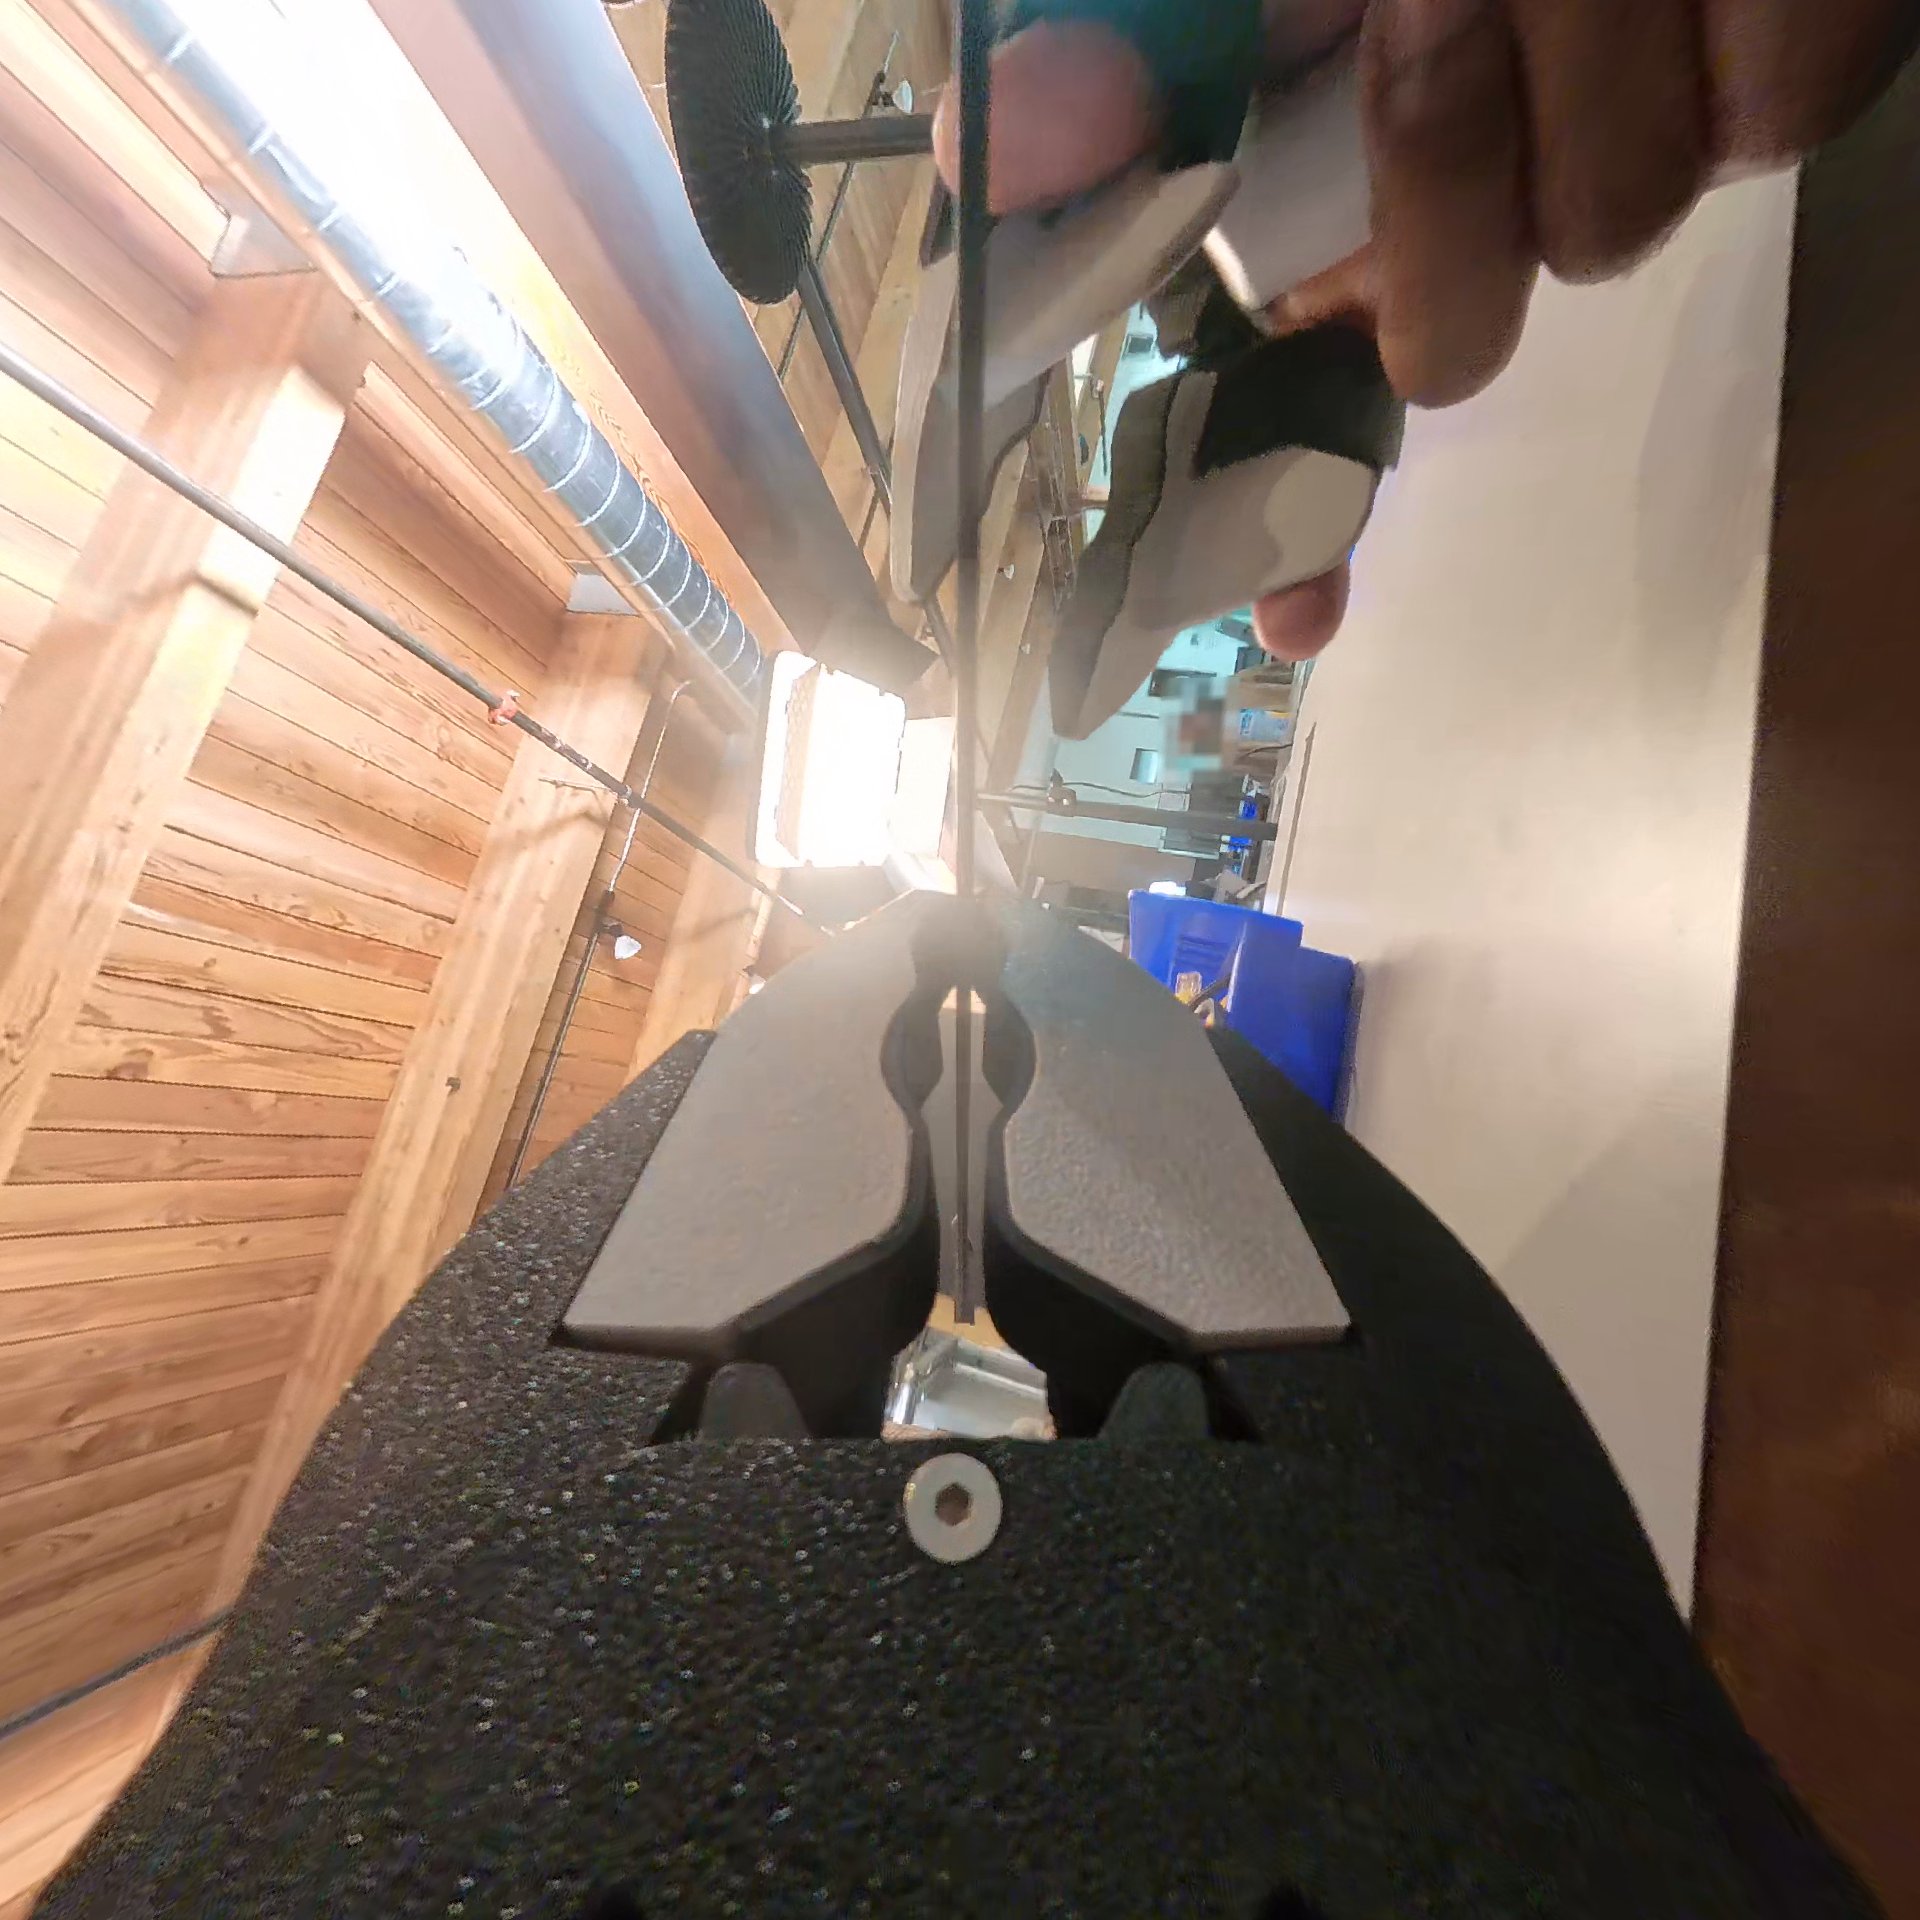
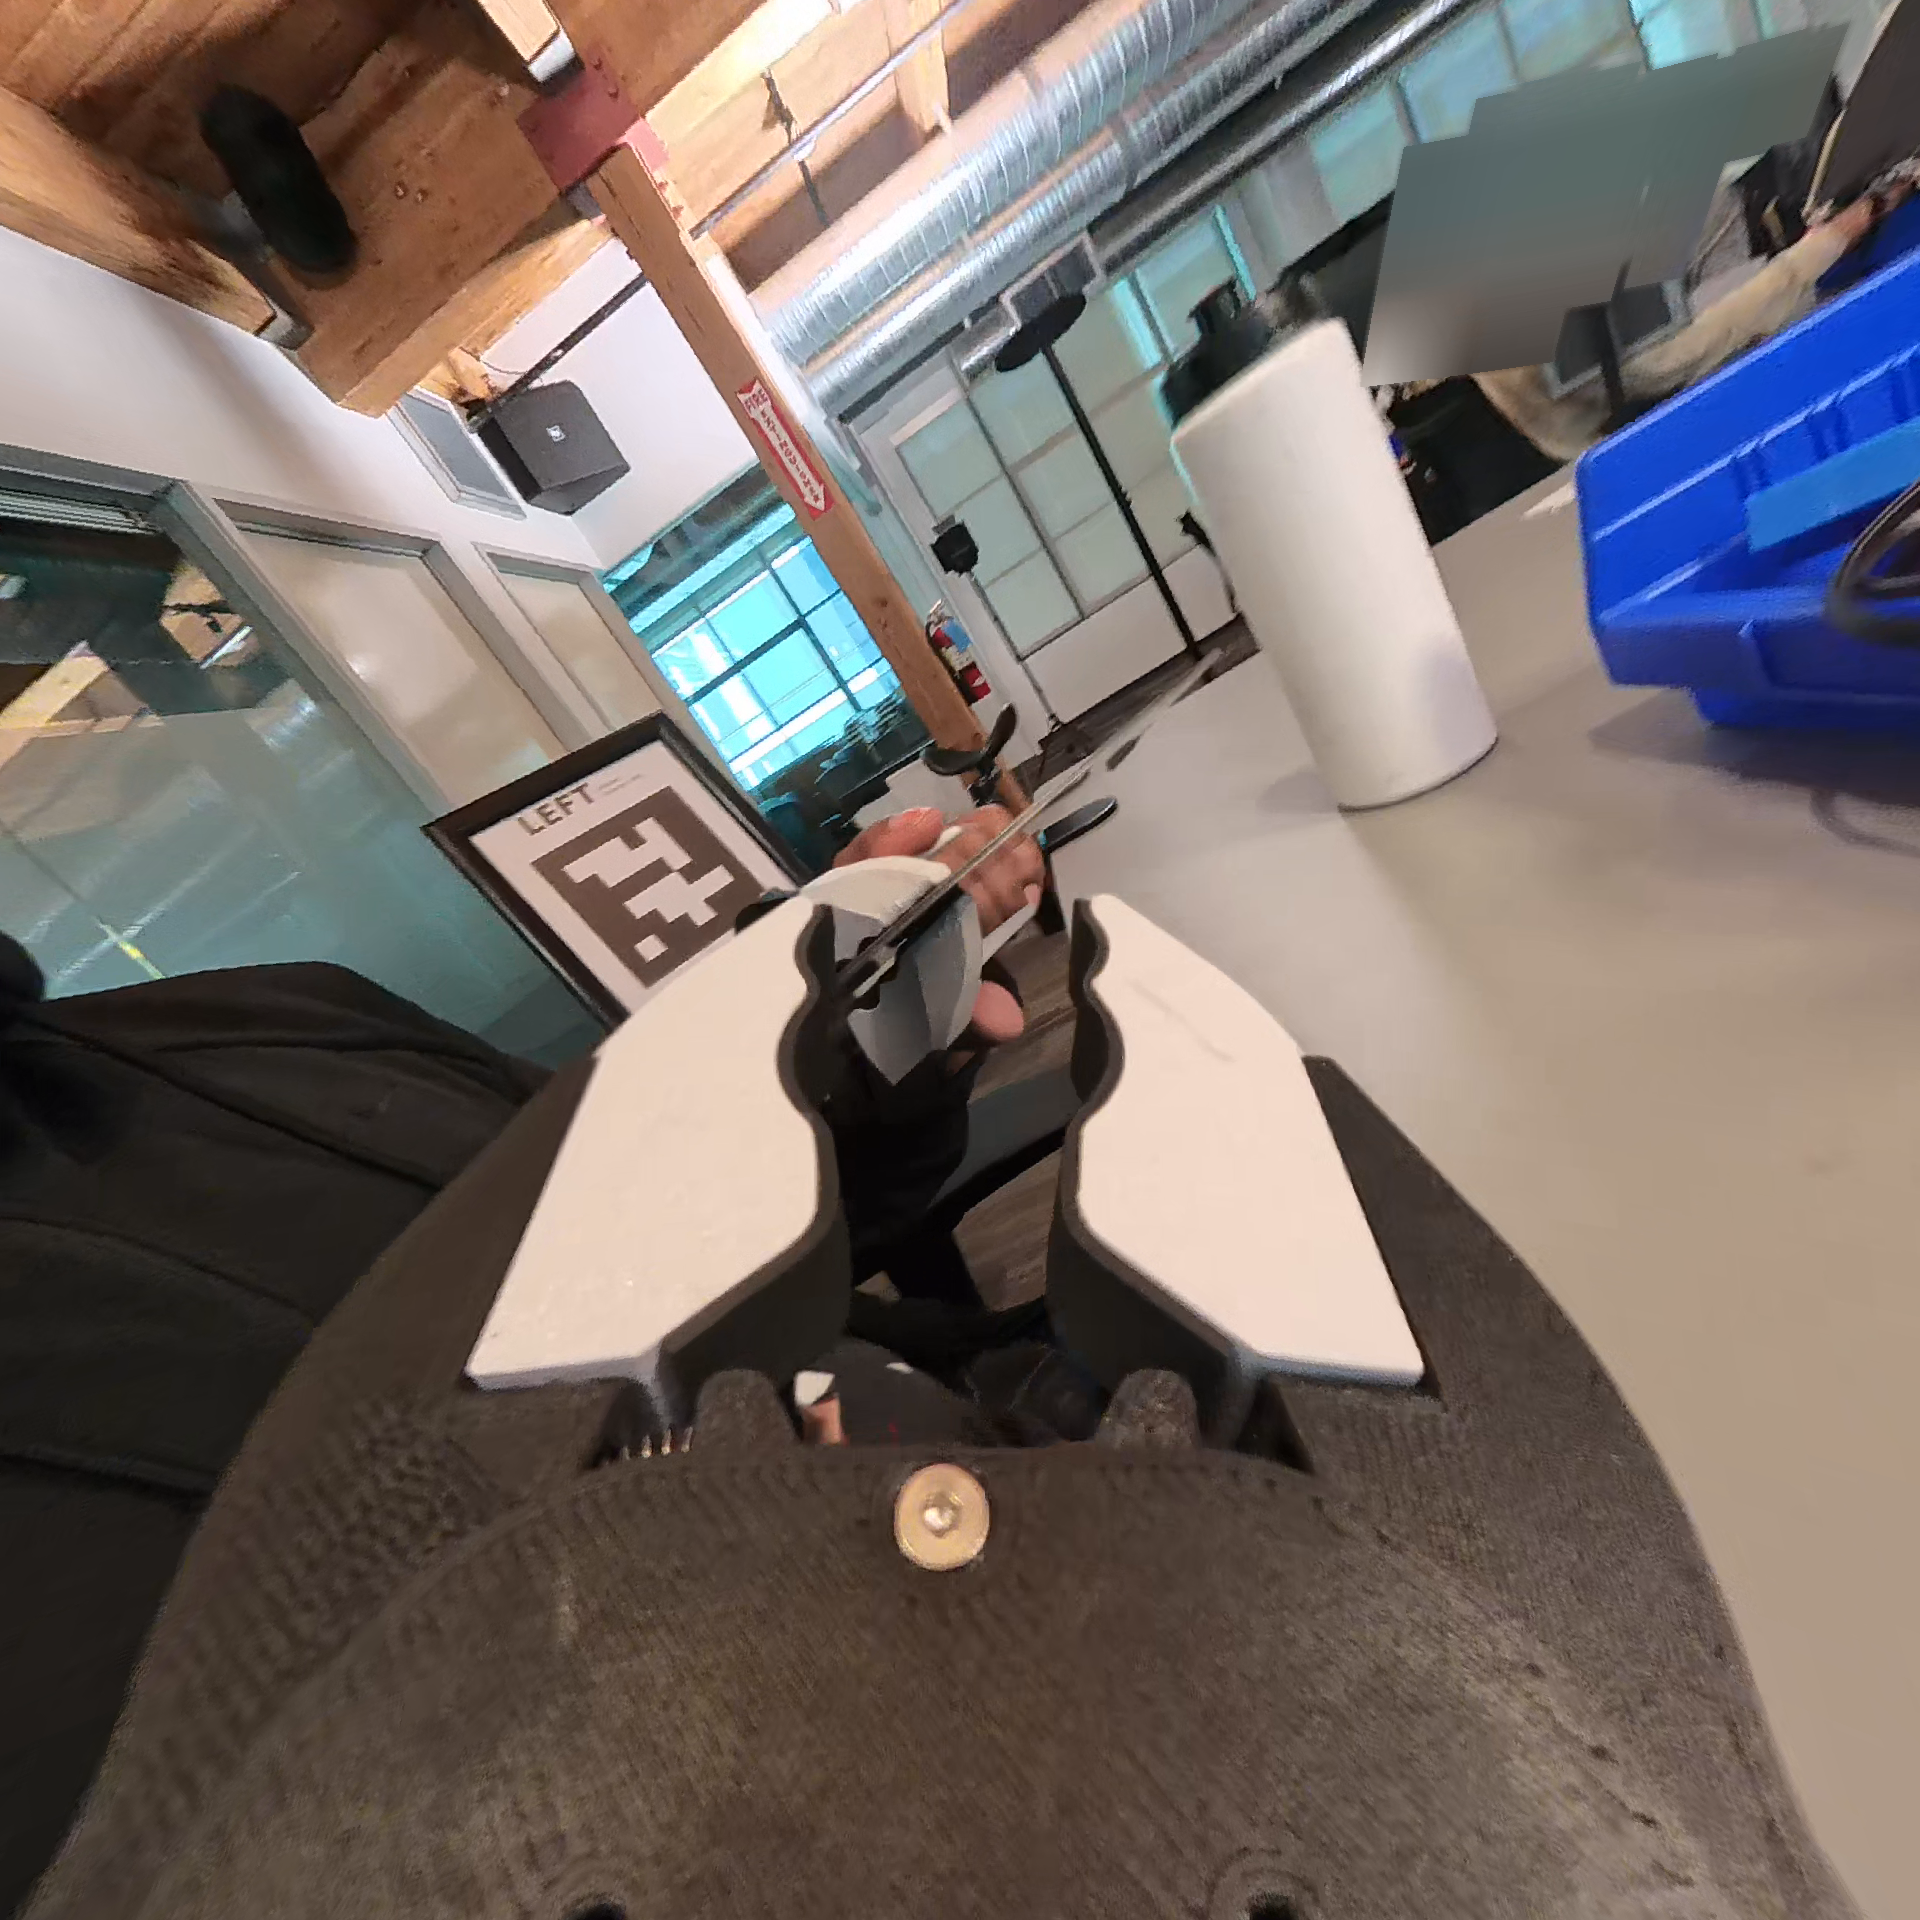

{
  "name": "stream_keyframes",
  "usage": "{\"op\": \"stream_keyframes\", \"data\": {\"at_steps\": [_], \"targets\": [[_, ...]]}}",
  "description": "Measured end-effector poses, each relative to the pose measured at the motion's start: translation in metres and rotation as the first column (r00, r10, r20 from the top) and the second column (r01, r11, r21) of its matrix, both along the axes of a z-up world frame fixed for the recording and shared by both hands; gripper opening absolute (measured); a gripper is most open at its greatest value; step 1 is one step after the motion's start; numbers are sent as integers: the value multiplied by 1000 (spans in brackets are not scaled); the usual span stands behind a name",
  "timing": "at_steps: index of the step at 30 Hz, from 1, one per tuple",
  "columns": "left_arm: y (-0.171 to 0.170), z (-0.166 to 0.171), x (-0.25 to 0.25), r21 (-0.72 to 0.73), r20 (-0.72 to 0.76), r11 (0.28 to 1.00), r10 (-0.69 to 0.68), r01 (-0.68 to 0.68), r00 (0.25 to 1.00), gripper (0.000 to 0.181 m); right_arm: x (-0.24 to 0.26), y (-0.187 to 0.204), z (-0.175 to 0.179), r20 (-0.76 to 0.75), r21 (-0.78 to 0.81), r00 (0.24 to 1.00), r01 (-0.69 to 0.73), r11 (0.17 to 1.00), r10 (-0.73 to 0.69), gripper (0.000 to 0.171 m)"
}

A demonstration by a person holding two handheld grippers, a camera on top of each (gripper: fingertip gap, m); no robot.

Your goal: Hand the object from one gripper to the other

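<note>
The left gripper [image 1: 961,935] pinched one thin dark rod [image 1: 968,582], its jaws pressed on it, running toward twelve o'clock. The right gripper [image 2: 940,920] stood spread and empty. One white cylinder [image 2: 1340,582] and one blue bin [image 2: 1745,540] sat at two o'clock.

Converted-loft workspace, part office, part lab. Above me a plank wood ceiling [image 1: 208,935] on heavy timber beams [image 2: 343,208], with bare spiral metal ductwork [image 2: 1039,177] running beside the beams. A wooden post [image 2: 790,499] drops from those beams; behind it stand glass-partitioned rooms [image 2: 312,665] and gridded windows [image 2: 769,655], and a red fire extinguisher [image 2: 961,649] hangs just beside the post. A bright panel light [image 1: 831,769] on a stand sits under the duct. Near the post a framed fiducial marker board [image 2: 623,873]; on the grey tabletop [image 2: 1558,1039] a blue plastic bin [image 2: 1745,561] and a white cylinder [image 2: 1340,592].
</note>
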State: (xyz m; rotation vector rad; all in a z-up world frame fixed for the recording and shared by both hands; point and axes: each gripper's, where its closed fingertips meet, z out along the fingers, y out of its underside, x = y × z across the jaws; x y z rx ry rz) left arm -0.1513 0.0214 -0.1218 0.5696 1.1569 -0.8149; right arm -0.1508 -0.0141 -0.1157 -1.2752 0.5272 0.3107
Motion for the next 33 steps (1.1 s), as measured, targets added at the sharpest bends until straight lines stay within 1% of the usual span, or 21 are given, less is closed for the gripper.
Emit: {"op": "stream_keyframes", "data": {"at_steps": [4, 9, 10, 12, 13, 15, 18, 20, 22, 24, 25, 27, 29, 30, 31, 33], "targets": [[-5, -5, -5, 25, 18, 999, -28, 27, 999, 2, -10, 9, -5, -76, 16, 991, -106, 994, 107, 46], [-12, -13, -9, 60, 32, 997, -52, 50, 998, 2, -19, 21, -17, -109, -38, 978, -181, 983, 176, 44], [-13, -14, -10, 61, 27, 997, -54, 52, 998, 2, -22, 23, -19, -106, -53, 977, -193, 980, 186, 39], [-13, -15, -7, 57, -2, 997, -54, 54, 999, 4, -25, 26, -25, -90, -88, 976, -205, 975, 197, 17], [-11, -14, -6, 34, -27, 998, -59, 59, 998, 8, -23, 26, -28, -77, -112, 981, -186, 976, 178, 12], [-7, -10, 1, -15, -106, 998, -70, 69, 992, 35, -20, 25, -29, -24, -137, 989, -150, 979, 148, 4], [1, -7, 6, -69, -200, 993, -104, 92, 974, 49, -18, 24, -24, 70, -163, 992, -90, 982, 102, 3], [6, -5, 8, -104, -268, 987, -142, 118, 953, 54, -15, 20, -20, 116, -171, 992, -38, 985, 58, 4], [13, -5, 10, -126, -333, 982, -174, 139, 927, 54, -10, 12, -15, 138, -164, 990, 8, 986, 15, 3], [20, 0, 9, -204, -427, 960, -262, 190, 866, 52, -2, 5, -15, 172, -190, 984, 77, 979, -44, 2], [22, 4, 9, -262, -490, 942, -316, 208, 812, 52, 0, 2, -16, 181, -202, 982, 95, 975, -58, 2], [26, 9, 13, -386, -619, 897, -424, 213, 662, 54, -1, 0, -15, 205, -213, 977, 108, 971, -63, 2], [28, 12, 14, -480, -691, 854, -508, 198, 514, 57, -1, 1, -20, 225, -260, 973, 120, 958, -61, 2], [29, 14, 14, -510, -711, 839, -535, 190, 456, 58, -2, 2, -23, 242, -290, 968, 130, 948, -58, 2], [30, 16, 13, -529, -722, 828, -555, 187, 414, 59, -3, 4, -26, 258, -320, 965, 135, 938, -51, 2], [33, 20, 12, -554, -727, 813, -578, 179, 370, 61, -7, 6, -32, 272, -369, 962, 130, 920, -27, 5]]}}
